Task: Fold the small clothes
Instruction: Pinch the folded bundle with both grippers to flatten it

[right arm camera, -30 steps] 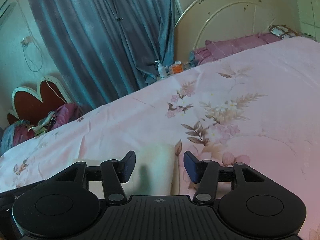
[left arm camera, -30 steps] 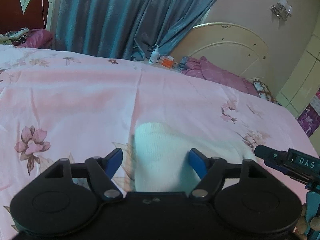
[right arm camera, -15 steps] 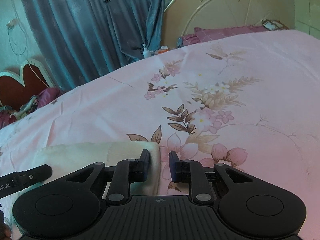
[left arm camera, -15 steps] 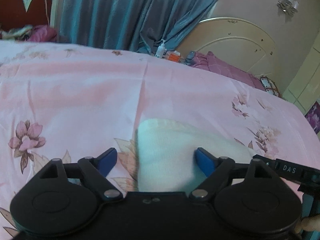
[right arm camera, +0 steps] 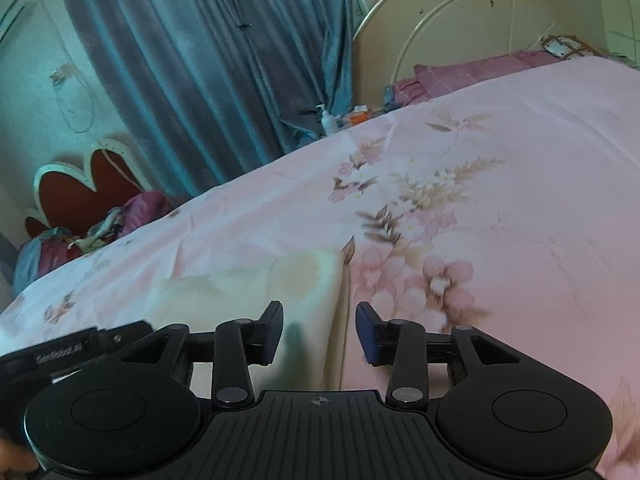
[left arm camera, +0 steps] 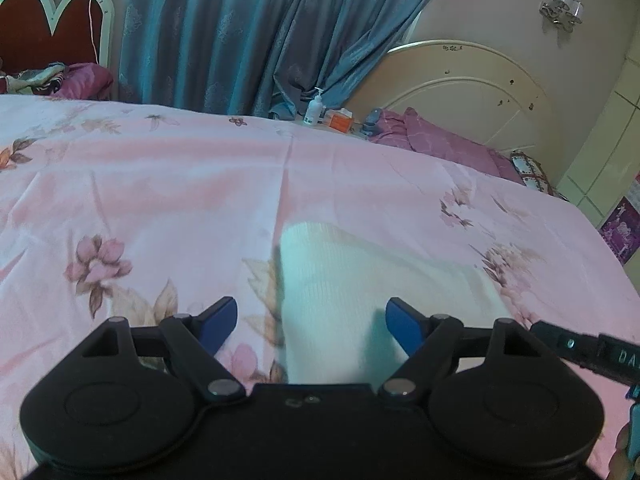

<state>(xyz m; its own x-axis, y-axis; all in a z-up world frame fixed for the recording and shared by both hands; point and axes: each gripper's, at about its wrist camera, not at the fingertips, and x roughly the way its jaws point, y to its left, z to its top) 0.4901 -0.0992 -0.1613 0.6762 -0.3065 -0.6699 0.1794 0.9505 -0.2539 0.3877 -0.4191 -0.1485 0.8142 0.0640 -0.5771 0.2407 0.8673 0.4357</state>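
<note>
A small white knitted garment (left arm camera: 340,280) lies flat on the pink flowered bedspread (left arm camera: 180,200). My left gripper (left arm camera: 312,316) hovers over its near left part. Its blue fingers stand wide apart and are closing, the cloth lies between them, and neither pad presses on it. In the right wrist view the same garment (right arm camera: 248,292) looks cream, with its right edge running between the fingers of my right gripper (right arm camera: 320,316). Those jaws are opening and the pads do not touch the cloth. A part of the other gripper shows at the edge of each view.
The bedspread (right arm camera: 500,200) stretches far and right. Blue curtains (left arm camera: 248,32) hang behind the bed. A white bottle (left arm camera: 313,107) and an orange box (left arm camera: 339,120) stand at the far edge. A cream headboard (left arm camera: 460,92) and purple pillows (left arm camera: 432,140) lie at the back right.
The right jaws narrowed over the garment's right edge, then spread again, and that hand shifted sideways. The left jaws widened, then drew in a little over the cloth.
</note>
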